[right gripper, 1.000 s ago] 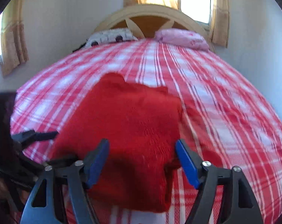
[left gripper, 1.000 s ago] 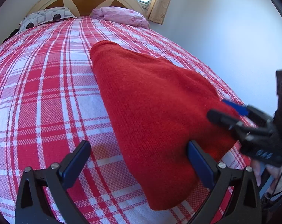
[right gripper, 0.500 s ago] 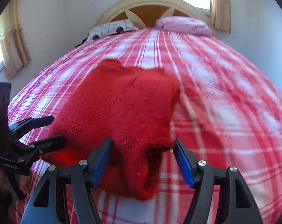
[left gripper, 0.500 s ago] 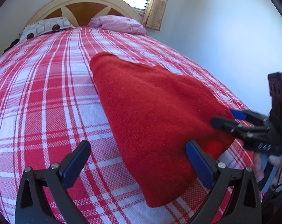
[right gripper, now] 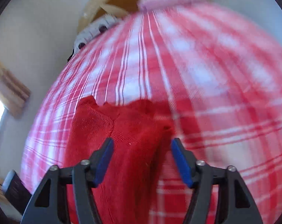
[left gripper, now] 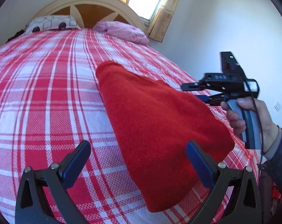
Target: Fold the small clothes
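Note:
A red knit garment [left gripper: 159, 123] lies folded lengthwise on the red-and-white plaid bedspread [left gripper: 47, 97]. My left gripper [left gripper: 139, 160] hovers open over the garment's near end, its right finger above the red cloth and its left finger above the bedspread. In the left wrist view a hand [left gripper: 252, 119] holds my right gripper [left gripper: 195, 92] at the garment's right edge, farther up. In the blurred right wrist view the right gripper [right gripper: 142, 145] points down at the garment [right gripper: 126, 130]. Its jaws are closing with the red cloth between them, and the pads do not press on it.
A wooden headboard [left gripper: 96, 5] stands at the bed's far end with a patterned pillow [left gripper: 49, 23] and a pink pillow [left gripper: 122, 31]. A white wall [left gripper: 225, 28] runs close along the bed's right side. A curtained window [left gripper: 152, 1] sits above the pink pillow.
The right gripper swung from the garment's near right corner to farther up its right edge, rolled, and its jaws narrowed. The left gripper stayed nearly still and open.

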### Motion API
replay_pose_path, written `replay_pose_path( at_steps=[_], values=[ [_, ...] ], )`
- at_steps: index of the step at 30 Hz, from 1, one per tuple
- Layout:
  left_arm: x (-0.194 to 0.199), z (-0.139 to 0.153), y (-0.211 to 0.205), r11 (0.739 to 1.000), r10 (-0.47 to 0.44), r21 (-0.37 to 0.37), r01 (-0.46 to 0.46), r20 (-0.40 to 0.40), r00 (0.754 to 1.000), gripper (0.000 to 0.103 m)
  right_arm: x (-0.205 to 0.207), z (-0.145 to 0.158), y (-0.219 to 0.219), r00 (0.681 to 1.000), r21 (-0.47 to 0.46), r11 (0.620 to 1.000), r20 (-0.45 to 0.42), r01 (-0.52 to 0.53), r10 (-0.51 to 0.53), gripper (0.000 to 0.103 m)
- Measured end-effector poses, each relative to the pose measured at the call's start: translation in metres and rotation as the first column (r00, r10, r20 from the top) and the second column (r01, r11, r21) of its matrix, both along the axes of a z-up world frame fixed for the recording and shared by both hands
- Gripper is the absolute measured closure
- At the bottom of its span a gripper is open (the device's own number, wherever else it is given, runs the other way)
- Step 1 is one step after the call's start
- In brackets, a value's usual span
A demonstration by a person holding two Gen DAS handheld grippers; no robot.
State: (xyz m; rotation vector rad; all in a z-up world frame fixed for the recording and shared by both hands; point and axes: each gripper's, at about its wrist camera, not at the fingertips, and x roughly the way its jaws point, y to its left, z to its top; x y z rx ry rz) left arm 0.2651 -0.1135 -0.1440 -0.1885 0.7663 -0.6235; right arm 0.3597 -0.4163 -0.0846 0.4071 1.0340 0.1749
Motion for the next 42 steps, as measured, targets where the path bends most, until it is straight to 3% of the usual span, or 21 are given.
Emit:
replay_pose_path(
  at_steps=[1, 2, 4, 6, 9, 12, 14, 15, 16, 18, 21, 23, 25, 26, 29, 31, 33, 36, 39, 41, 42],
  values=[
    [0.001, -0.002, -0.002, 1.0, -0.004, 0.009, 0.004, -0.013, 1.0, 0.0, 0.009, -0.013, 0.001, 0.999, 0.063, 0.998, -0.046, -0.018, 0.021, 0.063],
    [0.001, -0.002, -0.003, 1.0, -0.009, 0.013, 0.009, -0.016, 1.0, 0.0, 0.012, -0.018, 0.005, 0.998, 0.064, 0.998, -0.058, -0.021, 0.025, 0.07],
    [-0.001, -0.002, -0.004, 1.0, -0.018, 0.015, 0.018, -0.012, 1.0, 0.0, 0.014, -0.013, 0.012, 1.0, 0.024, 0.999, -0.011, -0.029, 0.029, 0.088],
    [-0.003, -0.001, -0.011, 0.998, -0.027, 0.048, 0.027, -0.003, 1.0, 0.0, 0.013, -0.001, 0.013, 0.998, -0.004, 1.0, 0.058, -0.017, 0.017, 0.095],
    [-0.003, -0.006, -0.026, 0.991, -0.069, 0.116, 0.071, -0.022, 0.997, 0.0, 0.021, -0.01, 0.018, 0.999, -0.147, 0.989, 0.043, -0.006, 0.012, 0.095],
    [-0.004, -0.009, -0.028, 0.986, -0.082, 0.142, 0.086, -0.034, 0.996, 0.0, 0.016, -0.024, 0.016, 0.999, -0.127, 0.991, 0.016, -0.035, 0.038, 0.092],
    [-0.005, -0.007, -0.021, 0.99, -0.071, 0.116, 0.074, -0.032, 0.997, 0.0, 0.003, -0.018, 0.012, 0.999, -0.092, 0.995, 0.036, -0.029, 0.032, 0.066],
    [-0.005, -0.006, -0.018, 0.992, -0.065, 0.103, 0.068, -0.032, 0.997, 0.0, -0.007, -0.014, 0.01, 0.999, -0.058, 0.998, 0.038, -0.025, 0.027, 0.036],
    [-0.006, -0.005, -0.014, 0.995, -0.055, 0.084, 0.057, -0.03, 0.998, 0.0, -0.018, -0.009, 0.006, 0.999, -0.033, 0.999, 0.048, -0.016, 0.017, 0.029],
    [-0.008, -0.003, -0.008, 0.997, -0.038, 0.06, 0.039, -0.024, 0.999, 0.0, -0.041, 0.003, 0.002, 0.996, 0.031, 0.998, 0.072, -0.046, 0.044, 0.029],
    [-0.006, -0.005, -0.011, 0.997, -0.031, 0.063, 0.033, -0.04, 0.999, 0.0, -0.08, 0.017, 0.007, 0.992, 0.033, 0.996, 0.097, -0.087, 0.083, 0.029],
    [-0.006, -0.006, -0.011, 0.998, -0.031, 0.061, 0.034, -0.046, 0.998, 0.0, -0.106, 0.018, 0.013, 0.988, 0.054, 0.991, 0.107, -0.122, 0.116, 0.038],
    [-0.003, -0.006, -0.011, 0.998, -0.033, 0.056, 0.036, -0.054, 0.998, 0.0, -0.124, 0.009, 0.025, 0.986, -0.011, 0.989, 0.077, -0.147, 0.147, 0.092],
    [-0.001, -0.006, -0.011, 0.998, -0.035, 0.053, 0.038, -0.057, 0.998, 0.0, -0.13, 0.002, 0.029, 0.986, -0.025, 0.987, 0.049, -0.157, 0.158, 0.095],
    [-0.001, -0.005, -0.008, 0.999, -0.031, 0.039, 0.033, -0.05, 0.998, 0.0, -0.141, -0.01, 0.037, 0.984, -0.003, 0.985, 0.029, -0.173, 0.174, 0.098],
    [-0.002, -0.006, -0.006, 0.999, -0.022, 0.034, 0.024, -0.05, 0.999, 0.0, -0.148, -0.01, 0.028, 0.988, 0.12, 0.981, 0.046, -0.151, 0.147, 0.098],
    [0.001, -0.01, -0.008, 0.998, -0.03, 0.044, 0.034, -0.077, 0.997, 0.0, -0.148, -0.021, 0.021, 0.994, 0.118, 0.987, 0.012, -0.11, 0.109, 0.098],
    [0.001, -0.01, -0.015, 0.996, -0.04, 0.075, 0.045, -0.077, 0.996, 0.0, -0.14, -0.042, -0.002, 0.999, 0.196, 0.98, -0.031, -0.028, 0.034, 0.099],
    [-0.005, -0.002, -0.012, 0.996, -0.016, 0.082, 0.018, -0.028, 0.999, 0.0, -0.144, -0.025, 0.007, 0.998, 0.13, 0.989, 0.023, -0.067, 0.064, 0.098],
    [-0.004, 0.005, -0.008, 0.997, 0.016, 0.071, -0.015, -0.017, 1.0, 0.0, -0.15, -0.005, 0.022, 0.991, -0.001, 0.994, 0.073, -0.108, 0.108, 0.094],
    [-0.003, 0.009, -0.005, 0.998, 0.031, 0.057, -0.031, -0.012, 0.999, 0.0, -0.153, 0.007, 0.028, 0.987, -0.065, 0.991, 0.102, -0.117, 0.124, 0.082]
  ],
)
